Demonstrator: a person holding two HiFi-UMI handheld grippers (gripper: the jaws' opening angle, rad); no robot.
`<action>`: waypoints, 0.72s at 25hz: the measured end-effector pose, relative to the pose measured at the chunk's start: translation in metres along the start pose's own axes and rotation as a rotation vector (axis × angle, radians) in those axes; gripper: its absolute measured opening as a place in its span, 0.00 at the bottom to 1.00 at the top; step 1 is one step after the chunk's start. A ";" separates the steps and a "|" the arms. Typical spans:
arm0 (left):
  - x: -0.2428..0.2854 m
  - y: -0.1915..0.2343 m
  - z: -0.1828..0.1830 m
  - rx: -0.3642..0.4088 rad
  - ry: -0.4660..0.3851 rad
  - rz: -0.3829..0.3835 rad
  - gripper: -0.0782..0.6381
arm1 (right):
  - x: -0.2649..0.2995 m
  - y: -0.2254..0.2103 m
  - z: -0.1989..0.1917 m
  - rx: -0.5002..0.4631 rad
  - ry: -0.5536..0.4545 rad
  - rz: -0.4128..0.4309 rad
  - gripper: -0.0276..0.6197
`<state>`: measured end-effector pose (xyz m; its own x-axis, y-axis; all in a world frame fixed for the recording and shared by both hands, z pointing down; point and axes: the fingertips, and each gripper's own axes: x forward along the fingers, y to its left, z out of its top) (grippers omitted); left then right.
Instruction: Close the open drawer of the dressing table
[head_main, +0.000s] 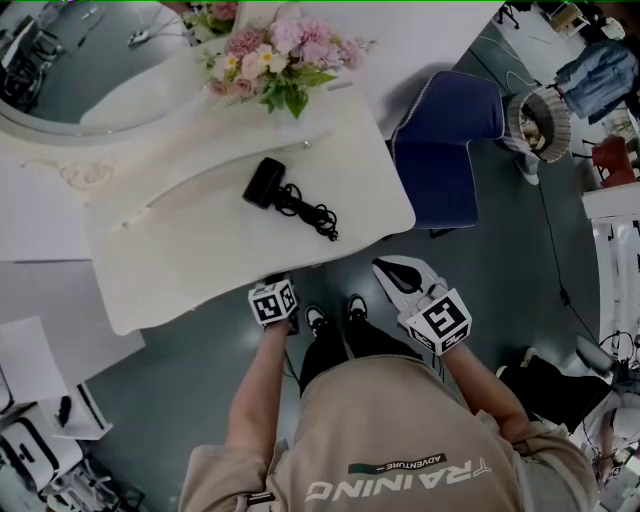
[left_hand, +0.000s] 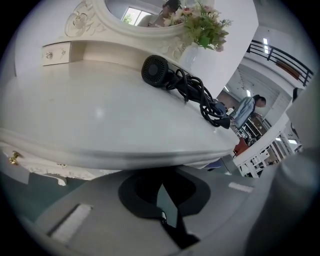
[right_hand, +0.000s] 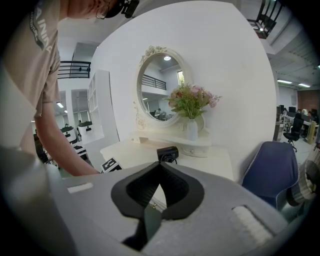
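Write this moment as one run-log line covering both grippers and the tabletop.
left gripper: shut, empty, at dressing table front edge | right gripper: shut, empty, off the table | on table: hair dryer, flowers

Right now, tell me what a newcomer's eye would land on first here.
A black hair dryer with its tangled cord lies in the middle of the white dressing table. Behind it, pink flowers stand by the round mirror, and a blue chair sits at the table's right end.
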<state>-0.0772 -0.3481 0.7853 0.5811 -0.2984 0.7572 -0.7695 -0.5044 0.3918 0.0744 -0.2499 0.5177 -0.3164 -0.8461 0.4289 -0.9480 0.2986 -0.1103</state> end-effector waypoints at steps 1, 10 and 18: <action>0.001 0.001 0.000 -0.002 0.002 0.003 0.13 | 0.000 0.000 0.000 0.000 0.000 0.000 0.05; -0.010 0.003 -0.019 0.012 0.032 0.003 0.13 | -0.002 0.005 -0.002 -0.003 -0.010 0.009 0.05; -0.054 -0.020 -0.035 0.061 0.005 -0.014 0.13 | -0.002 0.019 -0.006 -0.005 -0.032 0.044 0.05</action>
<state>-0.1022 -0.2941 0.7552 0.5903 -0.2868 0.7545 -0.7435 -0.5570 0.3700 0.0567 -0.2399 0.5201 -0.3587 -0.8457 0.3952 -0.9330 0.3379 -0.1238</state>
